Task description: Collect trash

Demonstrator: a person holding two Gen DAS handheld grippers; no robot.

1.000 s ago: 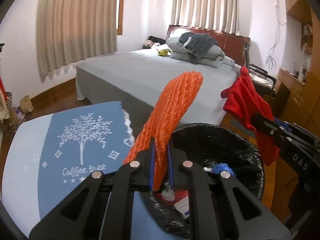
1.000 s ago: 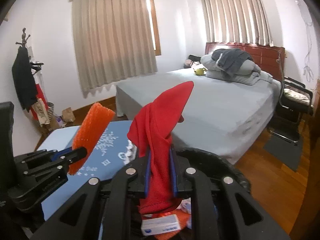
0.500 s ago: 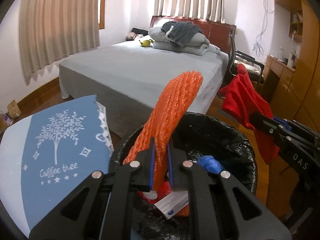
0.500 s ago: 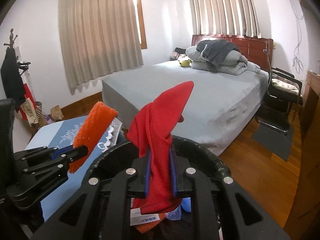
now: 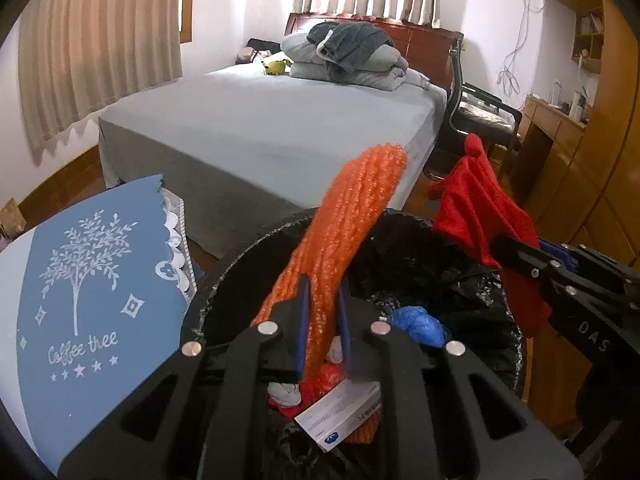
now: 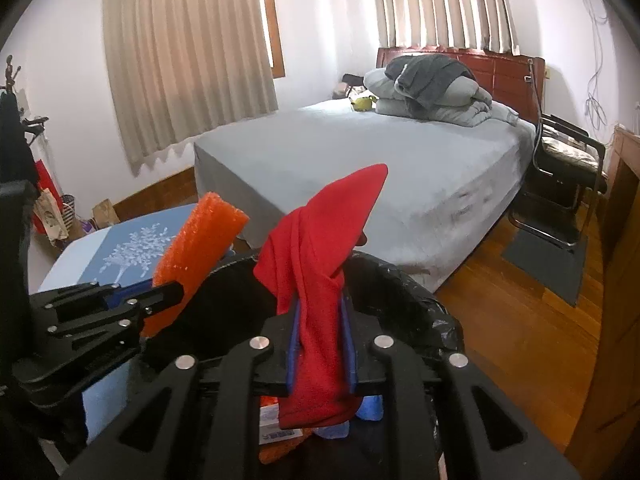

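Bin (image 5: 224, 280), partly filled (box, blue wad). My left gripper (image 5: 322, 332), loosening, pinches orange foam (image 5: 352, 208); right gripper (image 6: 320, 340), loosening, red cloth (image 6: 320, 240). Drops pending.

orange foam net (image 5: 352, 216): bubbly, rough | red cloth (image 6: 320, 248): soft, matt | bin liner (image 5: 420, 256): glossy black plastic | floor (image 6: 516, 320): polished wood

The trash bin (image 5: 224, 280) sits near, with a box (image 5: 340, 412) inside; the bench (image 5: 24, 280) lies left, the bed (image 5: 260, 128) beyond, a chair (image 6: 568, 160) far right.
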